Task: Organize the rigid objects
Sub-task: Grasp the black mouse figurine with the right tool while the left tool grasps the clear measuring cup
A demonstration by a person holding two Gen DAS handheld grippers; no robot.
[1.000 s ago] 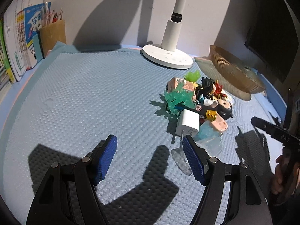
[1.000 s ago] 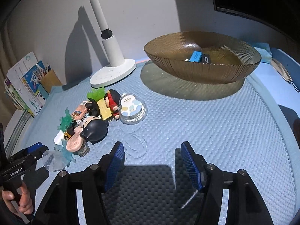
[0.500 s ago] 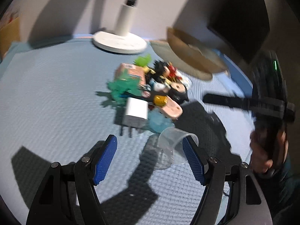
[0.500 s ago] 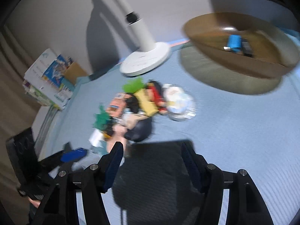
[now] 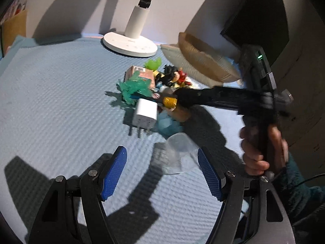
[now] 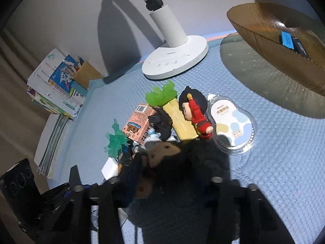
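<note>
A pile of small toys lies on the blue mat: a white charger (image 5: 145, 112), a green splash piece (image 5: 132, 89), a pink box (image 6: 140, 125), a red figurine (image 6: 196, 114), a yellow block (image 6: 179, 120) and a black-haired figure head (image 6: 178, 162). A clear plastic cup (image 5: 179, 152) lies on its side between my left gripper's (image 5: 162, 171) open fingers. My right gripper (image 6: 171, 174) stands open around the black-haired head, in its own shadow; it also shows in the left wrist view (image 5: 182, 98), reaching into the pile. An amber bowl (image 6: 270, 30) holds a blue item (image 6: 286, 40).
A white lamp base (image 6: 175, 61) stands behind the pile. A clear blister pack (image 6: 231, 124) lies right of the red figurine. Books and a pen holder (image 6: 61, 81) stand at the far left. A dark monitor (image 5: 262, 20) is at the back right.
My right gripper has swung left and dropped over the toy pile, now around the black-haired head. My left gripper has moved closer to the clear cup, which now lies between its fingers.
</note>
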